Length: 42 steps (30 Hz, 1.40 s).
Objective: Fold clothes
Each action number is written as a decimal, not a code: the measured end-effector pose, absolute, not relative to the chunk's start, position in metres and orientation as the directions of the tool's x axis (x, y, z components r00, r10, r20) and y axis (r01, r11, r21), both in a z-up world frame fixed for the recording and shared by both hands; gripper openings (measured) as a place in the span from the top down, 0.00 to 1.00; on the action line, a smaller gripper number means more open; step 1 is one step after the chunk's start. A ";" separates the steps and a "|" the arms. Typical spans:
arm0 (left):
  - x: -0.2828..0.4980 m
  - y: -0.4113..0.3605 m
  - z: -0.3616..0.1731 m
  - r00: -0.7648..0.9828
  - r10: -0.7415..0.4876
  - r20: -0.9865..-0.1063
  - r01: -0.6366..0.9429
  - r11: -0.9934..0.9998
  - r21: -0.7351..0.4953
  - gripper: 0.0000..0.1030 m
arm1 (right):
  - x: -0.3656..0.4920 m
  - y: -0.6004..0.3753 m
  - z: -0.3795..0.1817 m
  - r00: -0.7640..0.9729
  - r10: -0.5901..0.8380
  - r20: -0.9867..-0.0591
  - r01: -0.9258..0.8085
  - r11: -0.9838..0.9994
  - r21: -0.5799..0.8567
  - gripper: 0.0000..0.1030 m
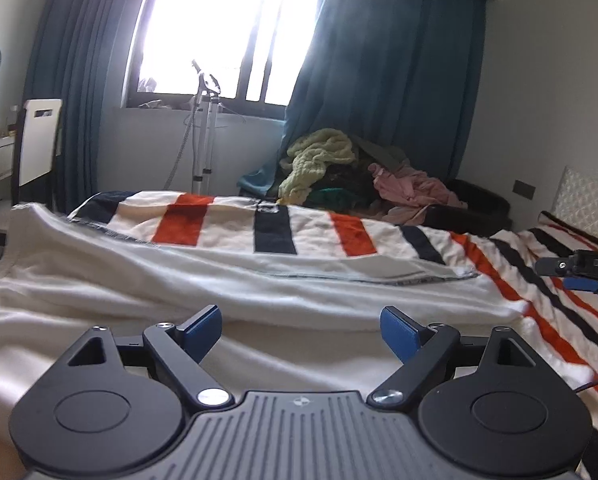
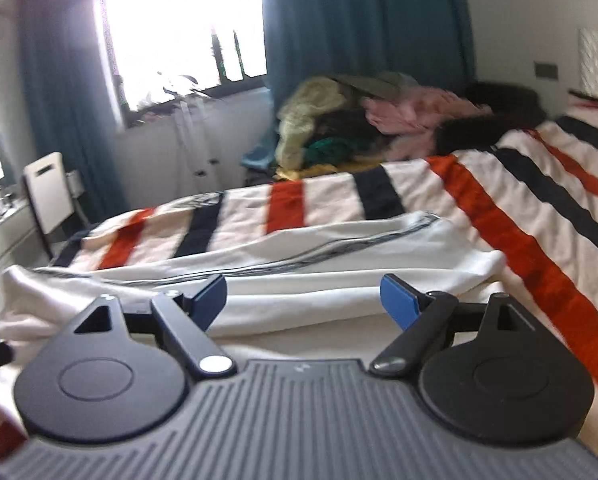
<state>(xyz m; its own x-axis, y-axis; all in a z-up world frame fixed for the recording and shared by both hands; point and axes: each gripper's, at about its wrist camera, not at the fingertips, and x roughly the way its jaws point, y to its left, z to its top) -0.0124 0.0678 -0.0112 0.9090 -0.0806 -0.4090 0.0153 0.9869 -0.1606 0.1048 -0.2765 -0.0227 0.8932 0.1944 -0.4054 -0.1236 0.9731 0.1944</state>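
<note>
The white garment (image 1: 227,280) lay just ahead of and below both my grippers, on the striped blanket (image 1: 511,280), its long axis running crosswise to where I pointed. My left gripper (image 1: 301,334) hung above its near fold, jaws spread wide, pinching nothing. My right gripper (image 2: 303,300) faced the garment's right-hand end, equally spread and empty, and looked about as near. Farther beyond, a pile of clothes (image 1: 339,168) waited by the curtain (image 1: 379,80).

Premises: a home bedroom. A bed (image 1: 519,264) with a striped blanket (image 1: 275,228) fills the near ground; teal curtains (image 1: 383,80) flank a bright window (image 1: 219,28) on the far wall. A heap of loose clothes (image 1: 359,172) lies at the far right, and a white chair (image 1: 39,140) stands far left.
</note>
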 end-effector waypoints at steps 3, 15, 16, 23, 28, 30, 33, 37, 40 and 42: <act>-0.033 0.070 -0.016 0.898 -0.081 -0.433 0.007 0.986 -0.169 0.14 | 0.083 -0.261 -0.037 0.895 0.176 -0.411 -0.129 0.982 0.139 0.17; -0.040 0.070 -0.025 0.877 0.012 -0.481 -0.077 0.990 -0.116 0.13 | 0.074 -0.266 -0.060 0.896 0.115 -0.428 -0.060 0.988 0.139 0.17; -0.037 0.073 -0.027 0.868 0.018 -0.496 -0.092 0.988 -0.125 0.13 | 0.076 -0.266 -0.062 0.891 0.105 -0.441 -0.050 0.990 0.135 0.17; -0.016 0.119 -0.058 0.741 -0.090 -0.665 -0.246 0.885 -0.394 0.12 | 0.075 -0.268 -0.068 0.886 0.096 -0.453 -0.028 0.988 0.153 0.17; -0.016 0.167 -0.076 0.691 -0.079 -0.719 -0.444 0.738 -0.508 0.12 | 0.074 -0.270 -0.067 0.887 0.100 -0.452 -0.027 0.986 0.165 0.17; -0.018 0.182 -0.082 0.668 -0.105 -0.737 -0.504 0.665 -0.552 0.12 | 0.073 -0.271 -0.067 0.887 0.101 -0.451 -0.026 0.985 0.169 0.17; -0.019 0.202 -0.089 0.622 -0.141 -0.770 -0.579 0.579 -0.573 0.12 | 0.074 -0.274 -0.068 0.882 0.099 -0.460 -0.018 0.984 0.177 0.17; -0.028 0.225 -0.089 0.598 -0.172 -0.783 -0.640 0.486 -0.595 0.11 | 0.074 -0.276 -0.069 0.881 0.095 -0.463 -0.007 0.982 0.187 0.17; -0.032 0.244 -0.086 0.576 -0.146 -0.804 -0.688 0.444 -0.574 0.11 | 0.074 -0.277 -0.069 0.879 0.098 -0.466 -0.005 0.980 0.197 0.17; -0.031 0.261 -0.084 0.572 -0.129 -0.810 -0.709 0.418 -0.568 0.11 | 0.074 -0.278 -0.070 0.877 0.101 -0.470 -0.003 0.979 0.203 0.17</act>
